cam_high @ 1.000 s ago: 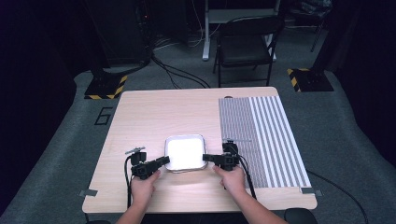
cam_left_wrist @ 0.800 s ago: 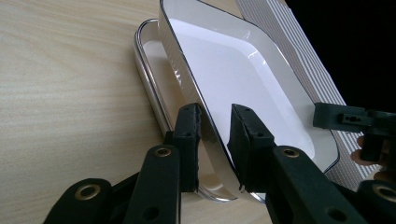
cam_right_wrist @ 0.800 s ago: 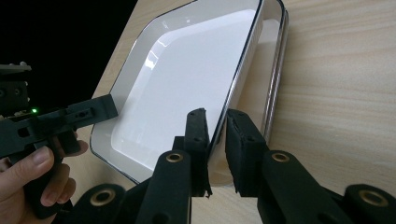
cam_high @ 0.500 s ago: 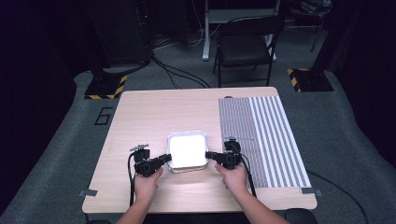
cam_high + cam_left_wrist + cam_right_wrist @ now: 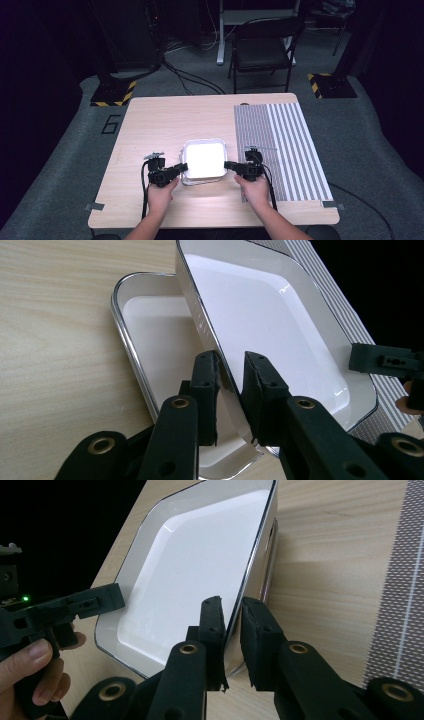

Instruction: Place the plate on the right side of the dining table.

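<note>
Upper tray (image 5: 270, 325) now lifted off lower tray (image 5: 150, 340) — both grippers (image 5: 181, 168) (image 5: 229, 165) clamp opposite rims, bare table (image 5: 165, 120) beyond.

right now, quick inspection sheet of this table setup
surface: wooden table, striped mat on its right side
job's things: white upper tray lifted at a tilt off the lower tray beneath it
clutter: nothing seen
grippers: left hand-held gripper shut on the upper tray's near rim; right hand-held gripper shut on its opposite rim
cables: one trails from each gripper; more on the floor behind
surroundings: dark room, chair behind the table
</note>
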Demonstrator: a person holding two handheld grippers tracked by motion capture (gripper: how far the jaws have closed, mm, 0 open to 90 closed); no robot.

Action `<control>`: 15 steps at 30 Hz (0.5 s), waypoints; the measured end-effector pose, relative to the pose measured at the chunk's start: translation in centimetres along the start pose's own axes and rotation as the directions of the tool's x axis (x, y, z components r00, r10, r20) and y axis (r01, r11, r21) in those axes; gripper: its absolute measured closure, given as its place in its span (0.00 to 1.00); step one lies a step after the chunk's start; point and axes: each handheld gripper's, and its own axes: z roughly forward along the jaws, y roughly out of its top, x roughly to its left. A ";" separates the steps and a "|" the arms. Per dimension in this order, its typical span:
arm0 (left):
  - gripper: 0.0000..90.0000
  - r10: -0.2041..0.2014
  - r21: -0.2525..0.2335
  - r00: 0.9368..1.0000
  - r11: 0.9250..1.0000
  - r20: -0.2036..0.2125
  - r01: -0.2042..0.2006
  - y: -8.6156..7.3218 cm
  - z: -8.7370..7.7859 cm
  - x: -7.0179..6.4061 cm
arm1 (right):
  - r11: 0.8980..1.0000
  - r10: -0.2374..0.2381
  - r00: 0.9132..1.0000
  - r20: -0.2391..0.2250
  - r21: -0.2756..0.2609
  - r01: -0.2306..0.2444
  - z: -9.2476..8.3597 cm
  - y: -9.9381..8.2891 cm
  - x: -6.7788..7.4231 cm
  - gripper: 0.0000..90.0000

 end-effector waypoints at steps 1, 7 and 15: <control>0.84 -0.004 -0.003 1.000 1.000 0.003 0.004 0.1 0.1 -0.1 | 1.000 0.001 1.000 0.002 -0.002 -0.001 -0.1 0.0 0.0 0.89; 0.84 0.016 0.006 1.000 1.000 0.007 -0.016 0.4 0.5 -0.6 | 1.000 -0.008 1.000 0.022 -0.017 0.009 -0.7 0.1 0.0 0.89; 0.84 0.034 0.013 0.999 0.999 0.020 -0.034 0.9 1.2 -1.6 | 1.000 -0.006 0.999 0.049 -0.027 0.007 -1.6 0.2 -0.5 0.89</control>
